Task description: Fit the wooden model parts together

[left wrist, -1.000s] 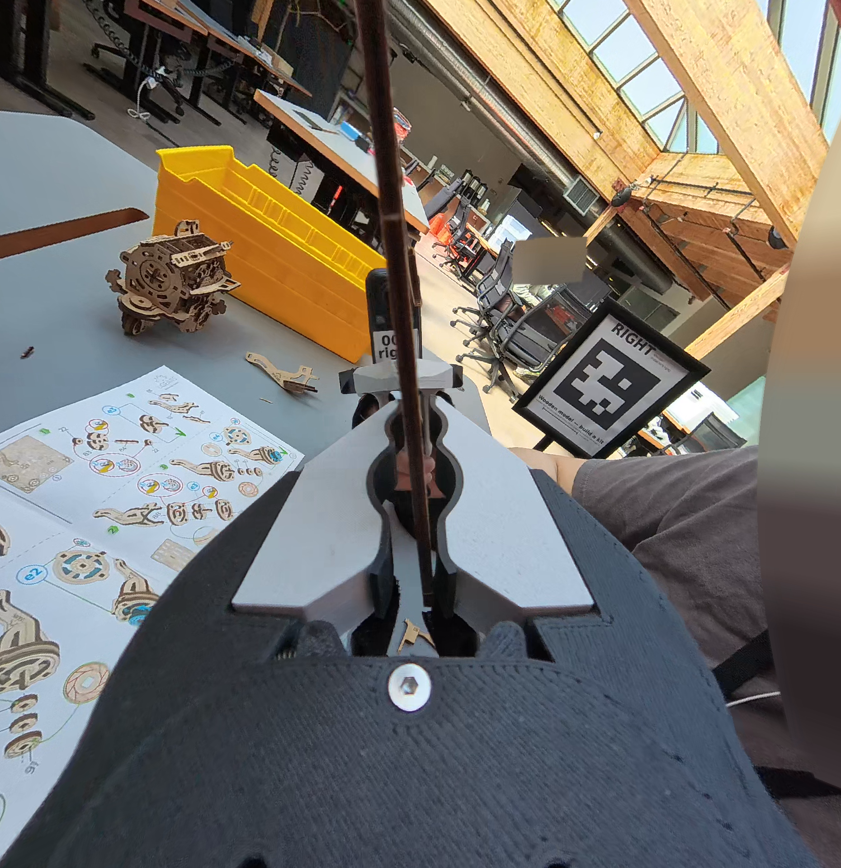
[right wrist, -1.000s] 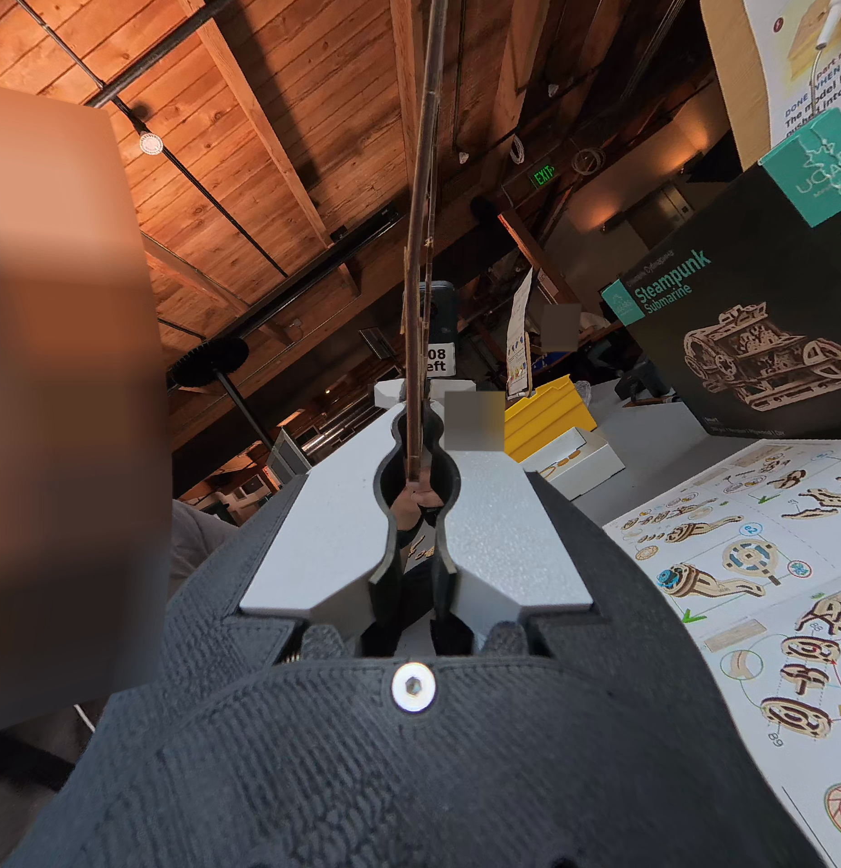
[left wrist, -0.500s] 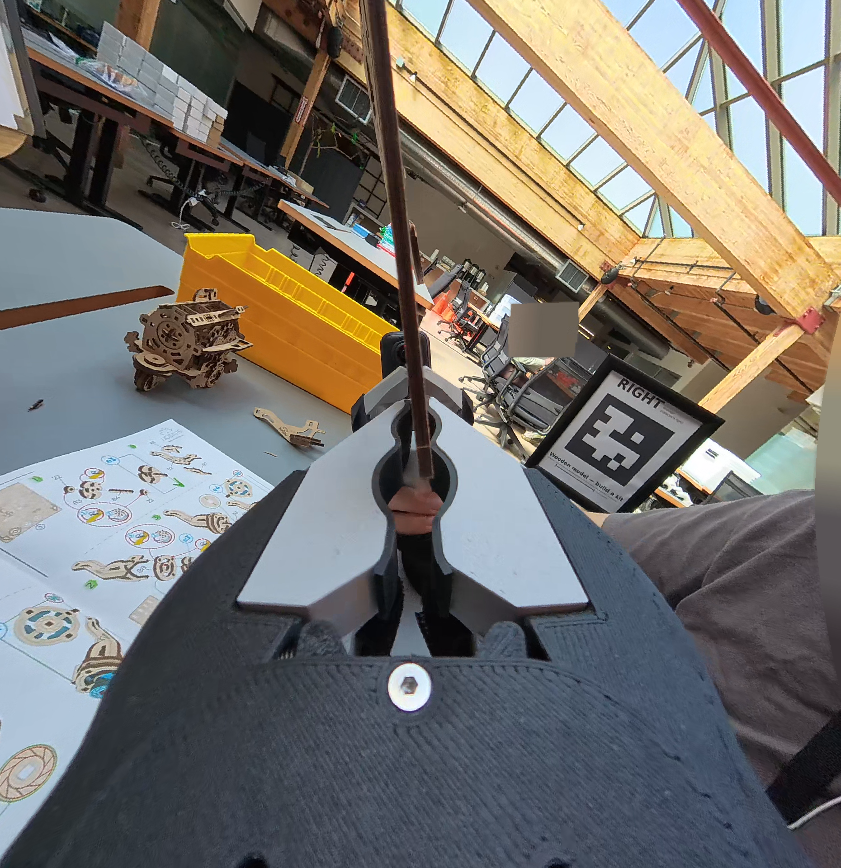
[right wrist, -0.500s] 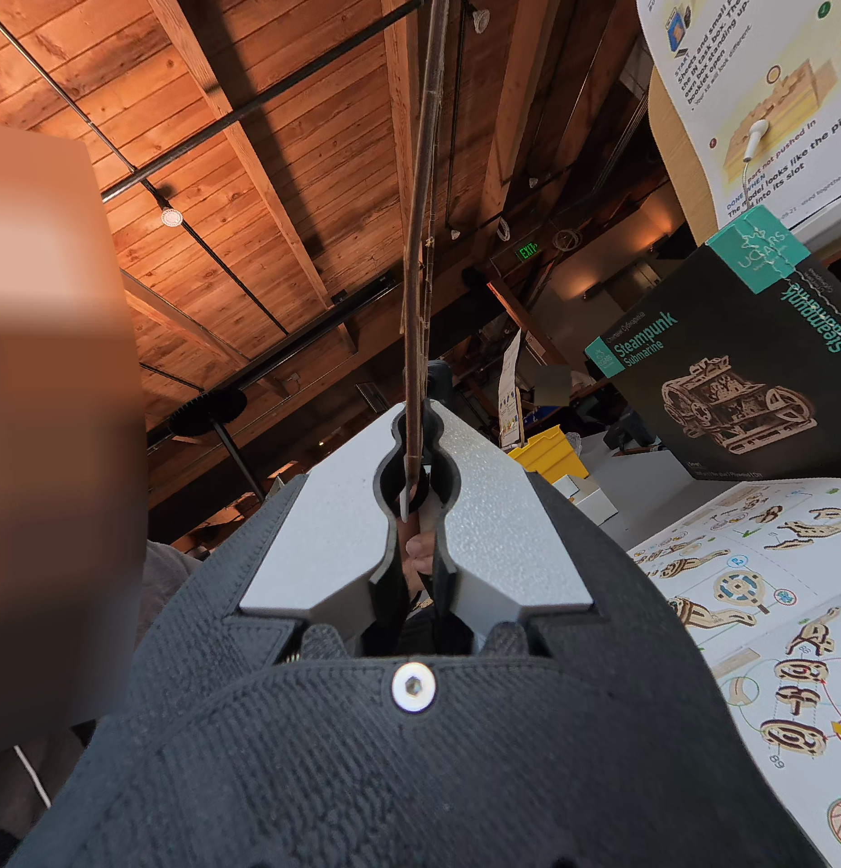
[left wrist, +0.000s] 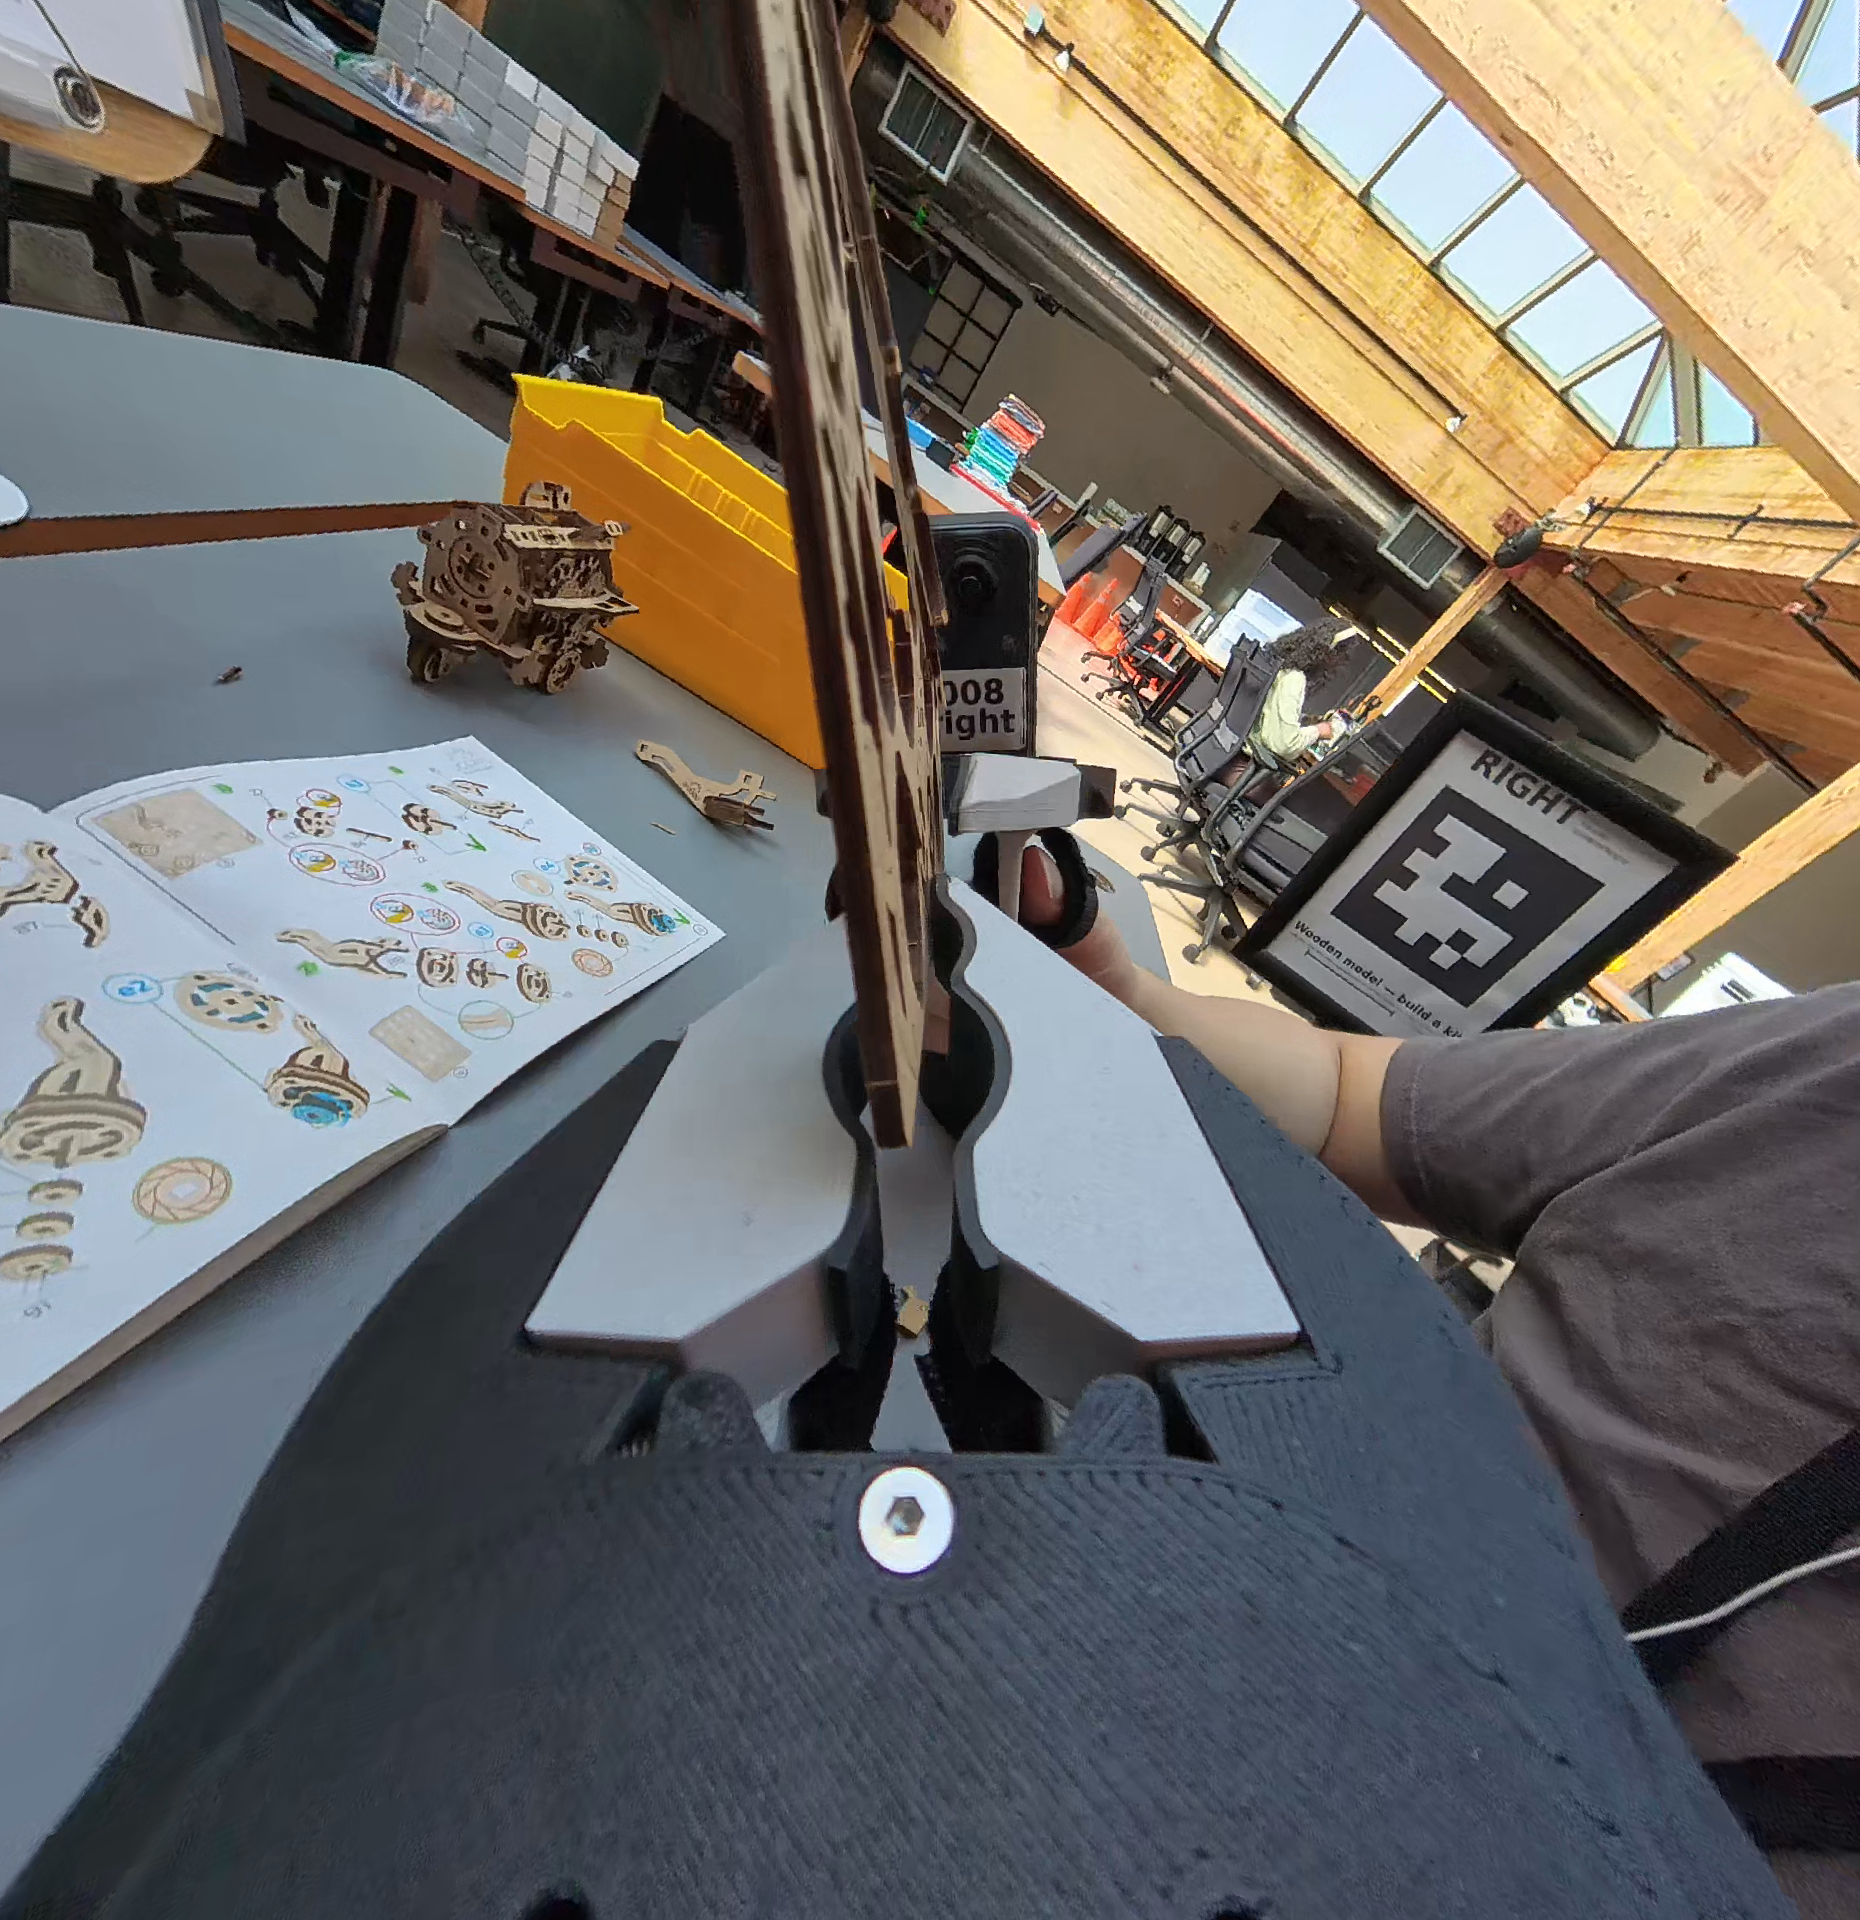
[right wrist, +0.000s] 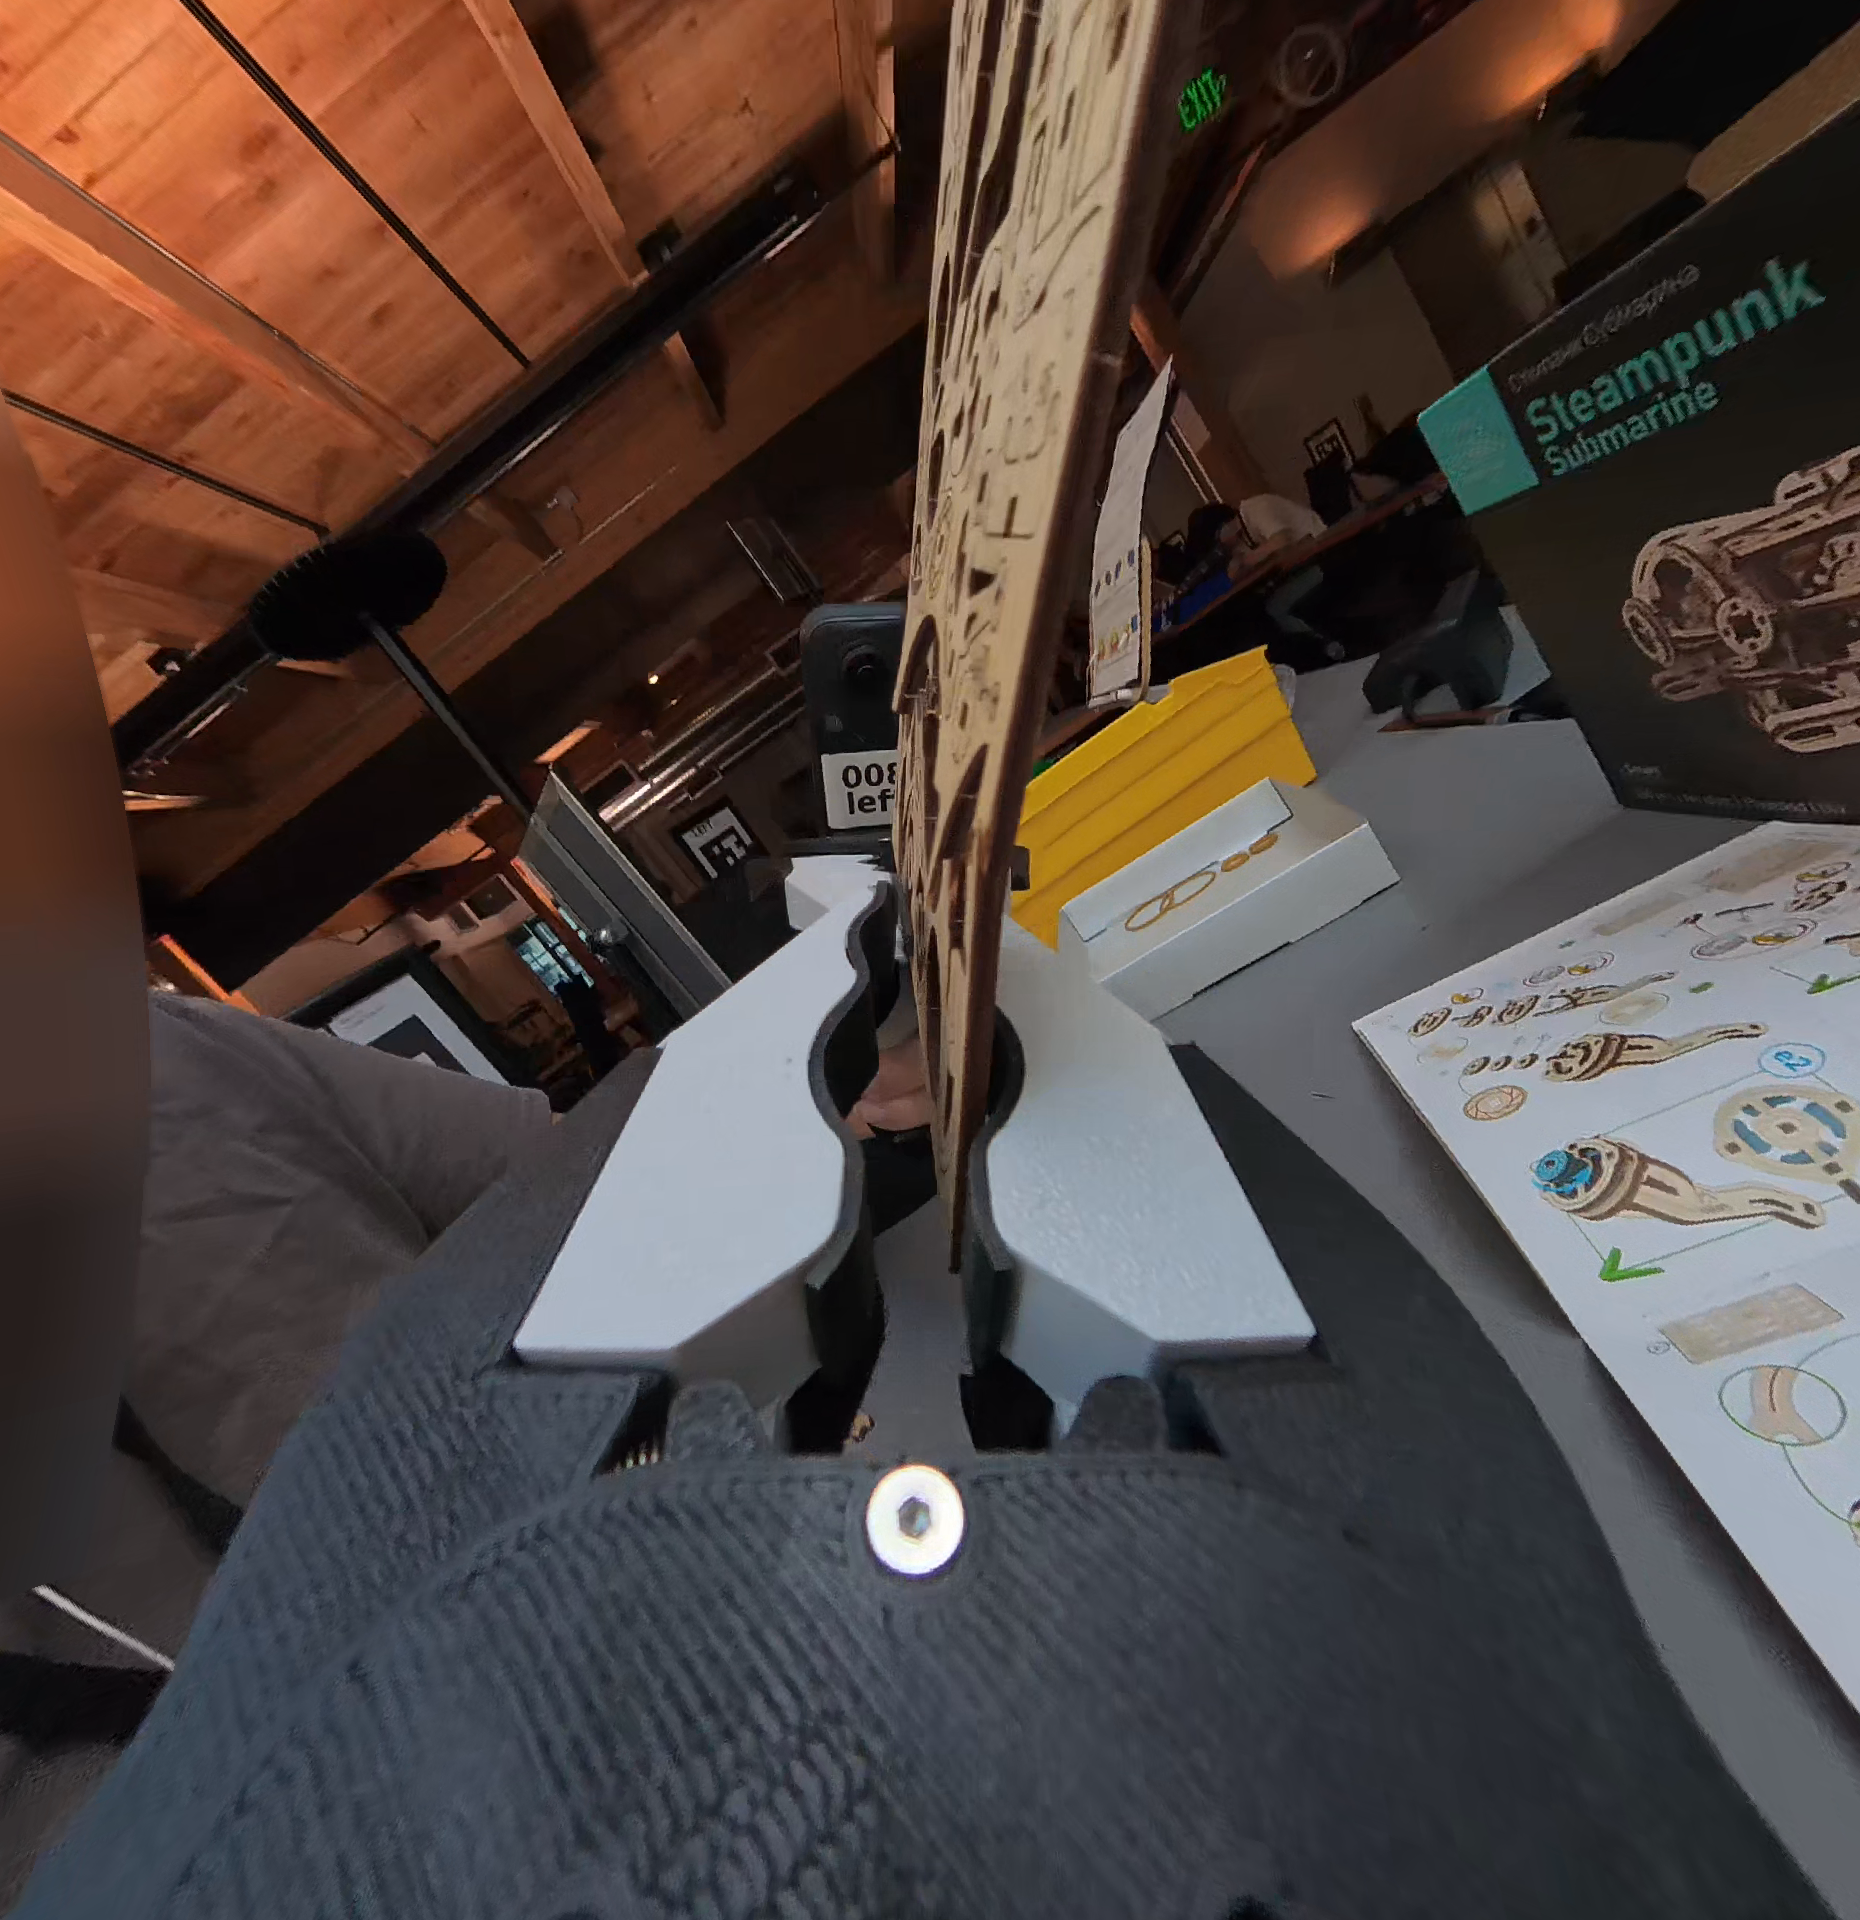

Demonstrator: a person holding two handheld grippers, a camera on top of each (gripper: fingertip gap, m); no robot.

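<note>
**A:** What fills the frame?

**B:** A grey worktop (left wrist: pixel 157 644), largest of all. The left wrist view alone shows the yellow bin (left wrist: pixel 687 582) at 11 o'clock, with an assembled wooden model (left wrist: pixel 505 597) beside it. Only the right wrist view shows the dark kit box (right wrist: pixel 1715 520) at 2 o'clock and a white tray (right wrist: pixel 1227 899). The open instruction booklet (left wrist: pixel 282 987) lies in both.

**A:** And the task's piece?

**B:** A laser-cut wooden parts sheet (left wrist: pixel 853 623) stands on edge, rising to 12 o'clock. The left gripper (left wrist: pixel 910 1039) is closed narrow, pinching its lower edge. The right gripper (right wrist: pixel 931 1049) is parted a little wider; the sheet rests against its right finger, the left finger standing apart.

**A:** Smallest?

**B:** A loose wooden part (left wrist: pixel 713 795) near the bin.
</note>
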